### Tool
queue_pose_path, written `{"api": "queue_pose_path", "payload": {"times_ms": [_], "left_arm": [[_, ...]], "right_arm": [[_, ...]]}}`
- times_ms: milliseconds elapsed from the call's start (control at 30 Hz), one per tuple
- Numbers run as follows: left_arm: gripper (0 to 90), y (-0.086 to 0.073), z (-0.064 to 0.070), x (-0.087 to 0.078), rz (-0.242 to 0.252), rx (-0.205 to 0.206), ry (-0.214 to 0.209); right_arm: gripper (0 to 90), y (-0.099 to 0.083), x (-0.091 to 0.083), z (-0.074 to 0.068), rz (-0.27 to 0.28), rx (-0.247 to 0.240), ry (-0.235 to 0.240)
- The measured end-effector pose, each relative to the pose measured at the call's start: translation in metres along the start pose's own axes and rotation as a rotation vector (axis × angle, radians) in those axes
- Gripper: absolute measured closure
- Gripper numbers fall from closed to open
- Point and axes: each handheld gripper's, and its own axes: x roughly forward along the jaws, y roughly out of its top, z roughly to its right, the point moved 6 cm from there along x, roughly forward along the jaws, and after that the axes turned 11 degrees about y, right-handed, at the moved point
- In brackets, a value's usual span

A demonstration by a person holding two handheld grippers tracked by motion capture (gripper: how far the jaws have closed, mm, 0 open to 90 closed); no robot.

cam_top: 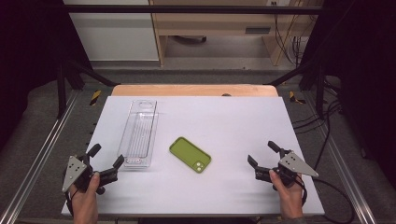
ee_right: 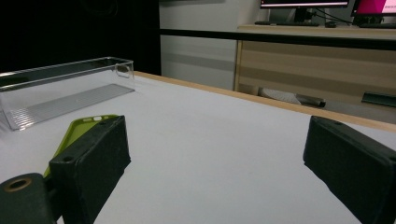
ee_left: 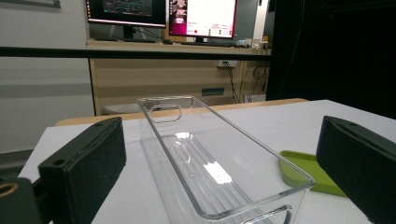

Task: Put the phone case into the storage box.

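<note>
A green phone case (cam_top: 190, 154) lies flat near the middle of the white table (cam_top: 224, 121). Left of it stands a long clear plastic tray (cam_top: 138, 132), lengthwise and with nothing in it. My left gripper (cam_top: 106, 156) is open at the table's front left, just short of the tray's near end. In the left gripper view the tray (ee_left: 210, 168) runs away between the two jaws, with the case (ee_left: 306, 170) to its right. My right gripper (cam_top: 263, 153) is open at the front right, apart from the case. In the right gripper view the case (ee_right: 79, 128) lies behind the left jaw and the tray (ee_right: 65, 88) farther off.
The wooden strip (cam_top: 194, 90) edges the table's far side. Metal rails (cam_top: 37, 158) run along both sides of the table. Beyond the far edge is a wooden desk (ee_left: 177, 70) with monitors (ee_left: 201, 18). Cables (cam_top: 327, 135) hang at the right.
</note>
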Motion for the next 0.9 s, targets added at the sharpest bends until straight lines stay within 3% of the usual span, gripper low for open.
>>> {"api": "queue_pose_path", "payload": {"times_ms": [433,733,900], "left_arm": [[1.5,0.0,0.005,0.003,0.008,0.024,-0.012],[1.3,-0.002,0.006,0.004,-0.003,0.025,-0.014],[1.4,-0.002,0.005,0.003,-0.007,0.027,-0.013]], "right_arm": [[5.6,-0.005,0.007,-0.002,-0.041,-0.003,-0.01],[4.6,-0.005,0.016,-0.007,-0.081,0.034,-0.014],[4.6,-0.004,0.025,-0.015,-0.111,0.043,0.014]]}}
